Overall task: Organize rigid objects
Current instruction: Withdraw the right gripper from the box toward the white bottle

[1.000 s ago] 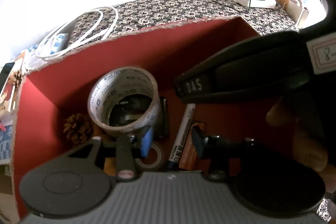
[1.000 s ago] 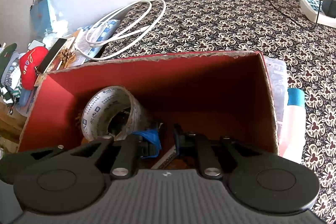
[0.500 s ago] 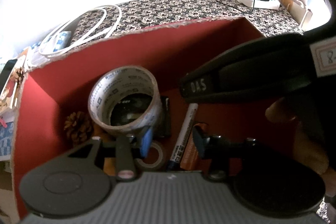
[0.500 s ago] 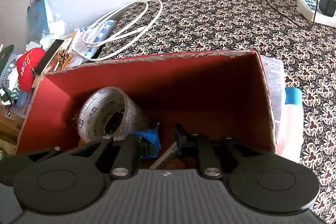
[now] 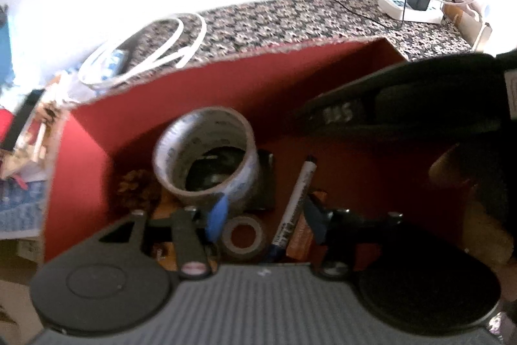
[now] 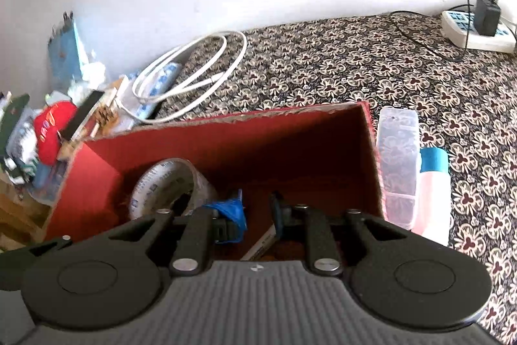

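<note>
A red box holds a big printed tape roll, a small tape roll, a white marker, a pine cone and a dark flat object. My left gripper hangs open and empty over the small roll and marker. My right gripper is open and empty above the box's near side; its body shows in the left wrist view. A clear plastic case and a pink bottle with a blue cap lie right of the box.
The box sits on a patterned cloth. A coiled white cable lies behind it. A power strip with a charger is at the far right. Cluttered items with a red pouch are at the left.
Both grippers have pulled back and up a little from the box; the views now show more of the cloth and the clutter at left. Both stay open and empty.
</note>
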A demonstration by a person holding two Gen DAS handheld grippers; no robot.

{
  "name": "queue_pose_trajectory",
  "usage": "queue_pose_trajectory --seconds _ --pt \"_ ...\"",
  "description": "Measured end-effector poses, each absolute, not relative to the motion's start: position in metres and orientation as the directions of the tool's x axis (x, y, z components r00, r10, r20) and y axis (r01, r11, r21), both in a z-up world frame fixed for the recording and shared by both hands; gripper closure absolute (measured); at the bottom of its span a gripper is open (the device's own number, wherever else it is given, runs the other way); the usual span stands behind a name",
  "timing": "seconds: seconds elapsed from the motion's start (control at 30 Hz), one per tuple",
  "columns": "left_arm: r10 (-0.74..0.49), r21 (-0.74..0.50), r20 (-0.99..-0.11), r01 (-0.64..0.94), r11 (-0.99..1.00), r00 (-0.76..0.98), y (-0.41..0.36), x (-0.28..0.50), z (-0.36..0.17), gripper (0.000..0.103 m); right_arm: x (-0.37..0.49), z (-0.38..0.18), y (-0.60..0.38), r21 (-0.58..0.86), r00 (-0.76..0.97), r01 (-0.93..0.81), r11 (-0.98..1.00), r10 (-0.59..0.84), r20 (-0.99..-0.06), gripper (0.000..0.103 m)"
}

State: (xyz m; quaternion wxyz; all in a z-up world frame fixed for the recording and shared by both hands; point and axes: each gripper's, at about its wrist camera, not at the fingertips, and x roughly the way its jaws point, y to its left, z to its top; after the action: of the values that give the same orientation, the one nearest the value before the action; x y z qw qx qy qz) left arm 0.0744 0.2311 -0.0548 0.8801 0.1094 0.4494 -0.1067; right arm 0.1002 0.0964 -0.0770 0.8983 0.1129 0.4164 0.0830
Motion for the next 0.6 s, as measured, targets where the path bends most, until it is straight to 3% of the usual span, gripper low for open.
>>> queue_pose_trajectory --seconds 0.6 --pt "-0.019 0.161 -0.747 0.209 0.965 0.665 0.229 0.035 -0.009 0.036 0.041 -0.039 0.059 0.264 0.722 -0.011 0.964 0.191 -0.665 0.100"
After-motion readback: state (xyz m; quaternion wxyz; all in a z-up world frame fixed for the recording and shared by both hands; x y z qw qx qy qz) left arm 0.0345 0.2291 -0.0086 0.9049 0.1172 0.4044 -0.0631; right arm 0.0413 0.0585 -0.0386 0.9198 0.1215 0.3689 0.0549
